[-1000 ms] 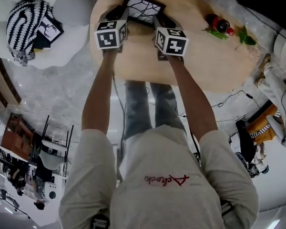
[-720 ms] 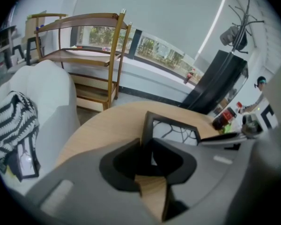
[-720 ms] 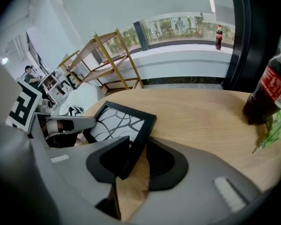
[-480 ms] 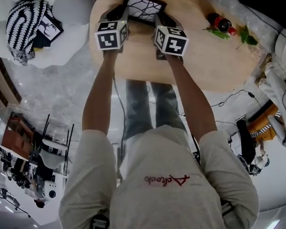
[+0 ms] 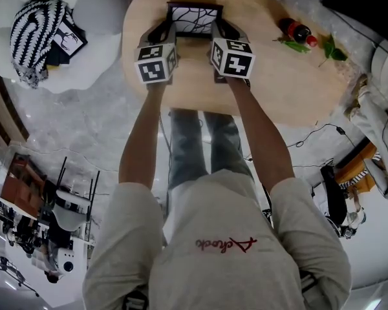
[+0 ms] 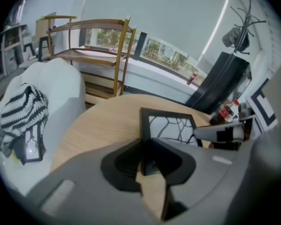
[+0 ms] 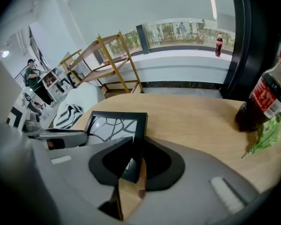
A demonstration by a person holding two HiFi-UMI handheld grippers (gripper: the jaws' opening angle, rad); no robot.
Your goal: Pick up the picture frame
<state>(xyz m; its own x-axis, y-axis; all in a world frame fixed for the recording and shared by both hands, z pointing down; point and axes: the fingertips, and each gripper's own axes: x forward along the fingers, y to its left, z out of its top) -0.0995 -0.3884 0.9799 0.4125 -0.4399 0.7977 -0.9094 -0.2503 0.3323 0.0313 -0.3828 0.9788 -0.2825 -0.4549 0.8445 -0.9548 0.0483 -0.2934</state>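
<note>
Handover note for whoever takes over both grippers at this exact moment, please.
Grippers: the left hand-held gripper has its jaws closing on the left edge of the picture frame, pads touching it. The right hand-held gripper is doing the same on the right edge.
Things: the frame lies on the wooden table, with a bottle off to the right.
Done: both grippers are placed.
Left: finish the squeeze, then lift.

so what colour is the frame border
The frame is black, its picture white with dark branching lines; best in right gripper view.

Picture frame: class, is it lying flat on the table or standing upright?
Lying flat: the picture frame rests face up on the wooden table, its branch pattern seen from above.
</note>
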